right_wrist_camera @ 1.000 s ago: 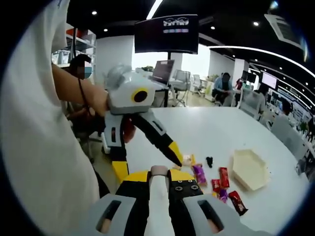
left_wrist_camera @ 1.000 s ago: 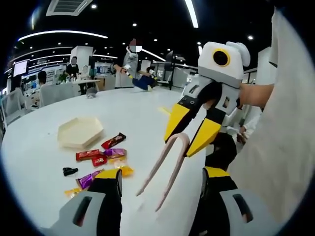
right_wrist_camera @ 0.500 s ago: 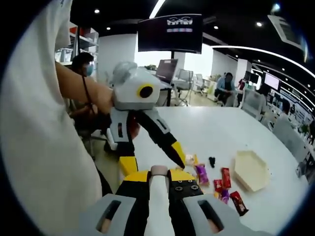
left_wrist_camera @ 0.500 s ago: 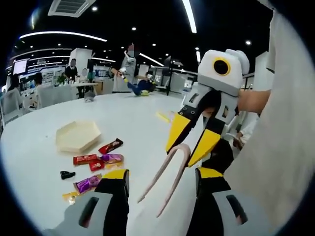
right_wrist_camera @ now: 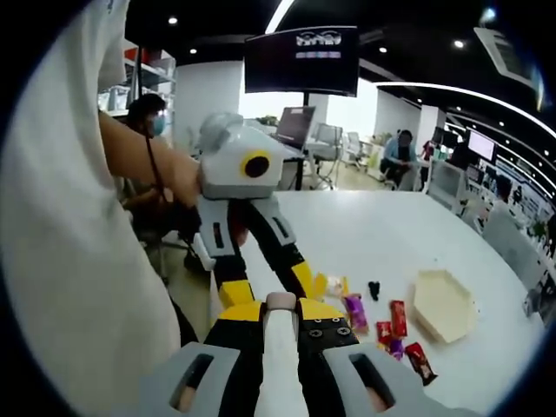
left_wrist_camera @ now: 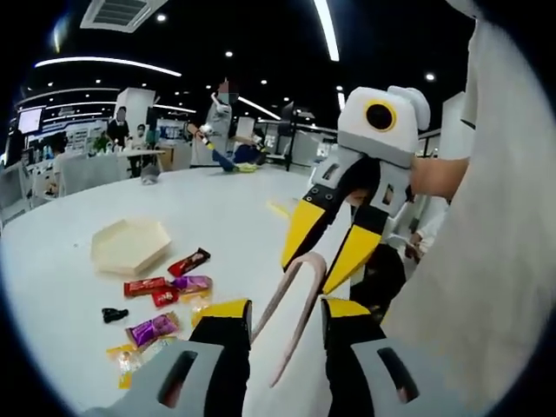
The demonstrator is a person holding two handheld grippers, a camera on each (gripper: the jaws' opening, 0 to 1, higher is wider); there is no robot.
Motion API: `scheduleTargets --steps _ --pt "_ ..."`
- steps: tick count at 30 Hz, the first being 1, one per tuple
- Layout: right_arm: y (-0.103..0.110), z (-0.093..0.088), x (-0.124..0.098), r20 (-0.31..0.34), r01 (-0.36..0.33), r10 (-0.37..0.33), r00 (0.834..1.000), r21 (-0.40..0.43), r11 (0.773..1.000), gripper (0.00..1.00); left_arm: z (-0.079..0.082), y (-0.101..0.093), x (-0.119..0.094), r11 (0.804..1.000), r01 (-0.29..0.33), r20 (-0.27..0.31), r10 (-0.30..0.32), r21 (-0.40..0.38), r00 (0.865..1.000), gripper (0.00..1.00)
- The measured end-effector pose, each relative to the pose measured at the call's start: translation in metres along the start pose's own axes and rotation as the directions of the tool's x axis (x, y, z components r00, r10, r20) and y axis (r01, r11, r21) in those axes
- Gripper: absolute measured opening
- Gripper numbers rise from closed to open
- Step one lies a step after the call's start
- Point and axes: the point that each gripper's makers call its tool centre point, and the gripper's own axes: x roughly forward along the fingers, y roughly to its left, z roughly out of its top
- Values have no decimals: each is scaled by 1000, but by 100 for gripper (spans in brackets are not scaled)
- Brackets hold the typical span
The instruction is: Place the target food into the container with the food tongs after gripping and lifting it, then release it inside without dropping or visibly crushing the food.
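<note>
My right gripper point(right_wrist_camera: 280, 306) is shut on the pink food tongs point(right_wrist_camera: 280, 347), whose handle runs up between its jaws. In the left gripper view, the right gripper point(left_wrist_camera: 320, 259) hangs at centre right with the tongs point(left_wrist_camera: 294, 304) pointing down, arms spread. My left gripper point(left_wrist_camera: 285, 311) is open, one jaw on each side of the tongs' lower ends. Wrapped candies and bars point(left_wrist_camera: 178, 282) lie scattered on the white table point(left_wrist_camera: 217, 208). Beyond them sits the cream hexagonal container point(left_wrist_camera: 130, 245), seen again as a container point(right_wrist_camera: 443, 304) beside the candies point(right_wrist_camera: 391, 317).
A small black object point(left_wrist_camera: 113, 314) lies near the candies. A person's white-sleeved arm and body point(left_wrist_camera: 486, 226) fill the right side. A yellow item point(left_wrist_camera: 280, 208) lies farther back on the table. People, chairs and desks stand in the office behind.
My left gripper's jaws have drawn closer together around the tongs' lower ends. The right gripper still holds the tongs. Both views have shifted slightly.
</note>
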Motion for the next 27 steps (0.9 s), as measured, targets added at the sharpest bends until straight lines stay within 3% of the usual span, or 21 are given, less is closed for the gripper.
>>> scheduleTargets --steps 16,22,27 --pt "6 -3 3 -22 -17 17 1000 -15 1000 12 -4 -6 2 999 9 -11 -9 52 1000 19" --pt "8 0 5 -10 -17 17 1000 -20 1000 12 -4 -7 -2 990 -5 -38 11 142 999 16" --pt "7 2 4 18 -10 10 1000 4 1000 13 -2 -6 -4 990 -8 -34 13 141 999 15"
